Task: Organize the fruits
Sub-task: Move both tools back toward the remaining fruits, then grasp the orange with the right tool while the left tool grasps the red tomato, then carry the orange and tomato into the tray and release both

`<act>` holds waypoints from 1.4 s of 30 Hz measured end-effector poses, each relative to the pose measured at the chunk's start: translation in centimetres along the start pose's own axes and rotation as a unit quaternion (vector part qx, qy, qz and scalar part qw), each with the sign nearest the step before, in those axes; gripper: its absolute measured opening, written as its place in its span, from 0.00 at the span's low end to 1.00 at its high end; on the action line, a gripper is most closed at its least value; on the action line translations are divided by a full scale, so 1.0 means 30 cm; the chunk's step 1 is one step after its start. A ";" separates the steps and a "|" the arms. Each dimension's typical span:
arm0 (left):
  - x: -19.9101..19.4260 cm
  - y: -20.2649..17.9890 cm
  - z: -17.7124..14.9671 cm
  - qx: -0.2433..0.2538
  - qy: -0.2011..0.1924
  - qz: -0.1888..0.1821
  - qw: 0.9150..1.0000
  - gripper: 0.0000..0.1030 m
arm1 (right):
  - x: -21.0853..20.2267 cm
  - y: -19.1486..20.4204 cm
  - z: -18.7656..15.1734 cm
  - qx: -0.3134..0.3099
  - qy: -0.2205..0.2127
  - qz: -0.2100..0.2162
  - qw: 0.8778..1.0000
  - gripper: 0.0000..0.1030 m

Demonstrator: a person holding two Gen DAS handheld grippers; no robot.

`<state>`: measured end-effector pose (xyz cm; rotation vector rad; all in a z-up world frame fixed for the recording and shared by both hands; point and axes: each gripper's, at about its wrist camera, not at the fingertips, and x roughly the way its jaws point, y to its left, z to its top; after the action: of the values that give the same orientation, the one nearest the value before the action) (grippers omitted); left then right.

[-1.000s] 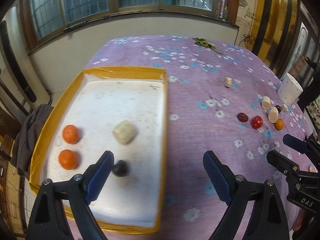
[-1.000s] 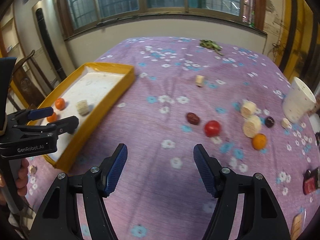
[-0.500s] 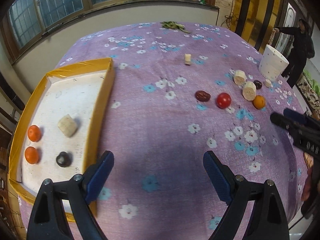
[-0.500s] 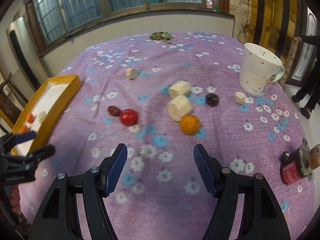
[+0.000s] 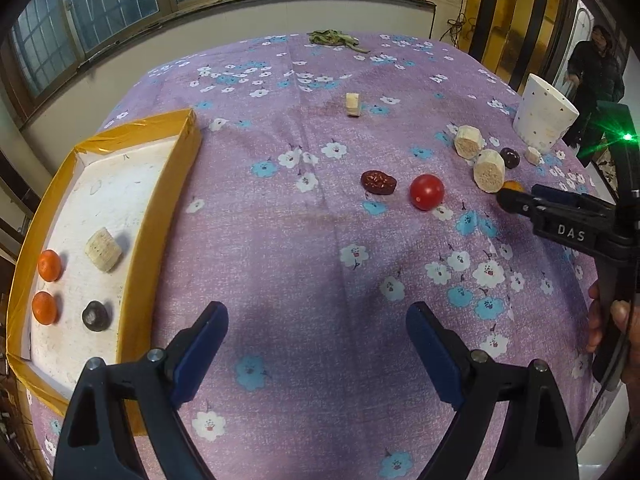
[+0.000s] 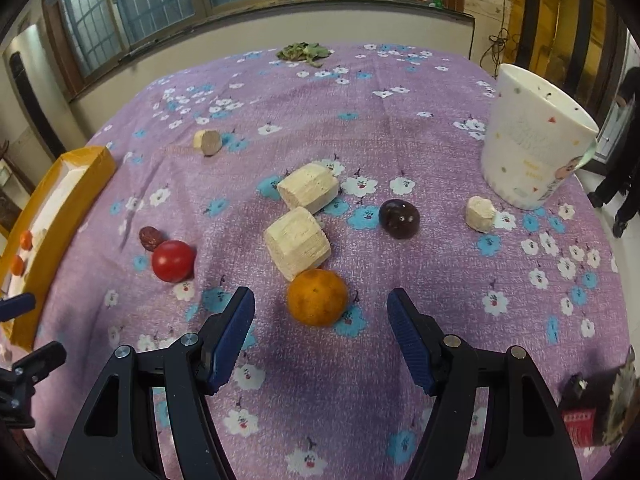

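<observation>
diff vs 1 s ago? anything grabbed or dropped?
Nothing grabbed or dropped. The left gripper swung off the yellow-rimmed white tray to above the purple floral tablecloth. The right gripper moved right and closer to the loose fruit, jaws now framing the loose orange mandarin. Both jaws stayed open and empty. In the tray, two mandarins, a pale chunk and a dark fruit did not move.

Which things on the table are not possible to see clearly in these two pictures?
- Orange, left wrist view: mostly hidden behind the right tongs.
- Red-labelled object, right wrist view: dark, cut by the lens edge; what it is stays unclear.
- Tray contents, right wrist view: its wall hides most.
</observation>
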<state>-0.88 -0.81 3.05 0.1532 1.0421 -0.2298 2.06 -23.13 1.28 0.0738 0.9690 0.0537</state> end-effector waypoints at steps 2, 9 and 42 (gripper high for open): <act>0.011 -0.006 0.015 -0.003 0.001 -0.002 1.000 0.90 | 0.015 -0.007 0.002 0.006 0.002 0.017 1.000 0.58; 0.062 -0.068 0.093 -0.004 -0.002 -0.026 1.000 0.90 | 0.008 -0.016 -0.011 0.003 0.002 0.021 1.000 0.30; 0.080 -0.006 0.077 -0.047 -0.008 -0.129 0.991 0.33 | -0.132 0.077 -0.104 -0.004 -0.018 0.026 0.999 0.31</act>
<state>2.17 -1.80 2.12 -0.0699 1.0549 -0.4138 -2.79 -21.02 2.98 0.0927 0.9315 0.1047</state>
